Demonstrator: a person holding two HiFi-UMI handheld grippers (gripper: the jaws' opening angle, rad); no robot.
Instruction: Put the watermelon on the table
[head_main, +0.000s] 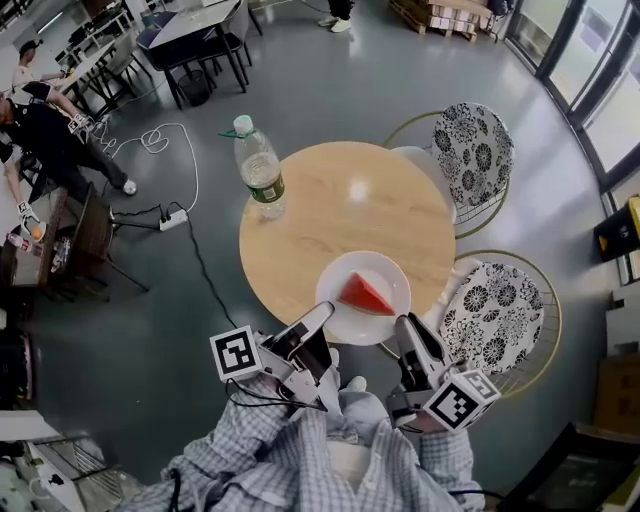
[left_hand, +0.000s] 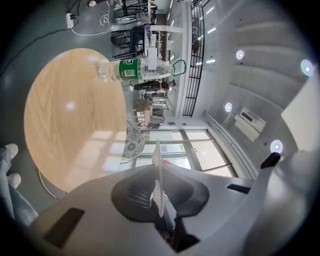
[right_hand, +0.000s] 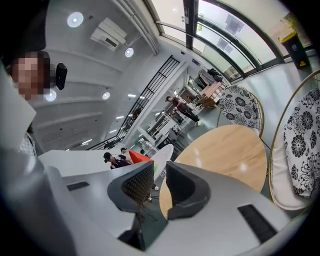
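Observation:
A red watermelon slice (head_main: 365, 294) lies on a white plate (head_main: 345, 320) at the near edge of the round wooden table (head_main: 340, 210), partly past that edge. My left gripper (head_main: 322, 312) is shut on the plate's left rim, which shows edge-on as a thin white rim (left_hand: 157, 170) between the jaws of the left gripper (left_hand: 159, 195). At the right rim is my right gripper (head_main: 404, 322). There the plate (right_hand: 164, 155) with the watermelon (right_hand: 138, 156) runs into the narrow gap of the right gripper (right_hand: 160, 187). Whether the plate rests on the table I cannot tell.
A clear water bottle (head_main: 260, 170) with a green label stands at the table's far left. Two patterned chairs (head_main: 472, 150) (head_main: 495, 315) hug the table's right side. A cable and power strip (head_main: 172, 218) lie on the floor to the left, near a seated person (head_main: 40, 130).

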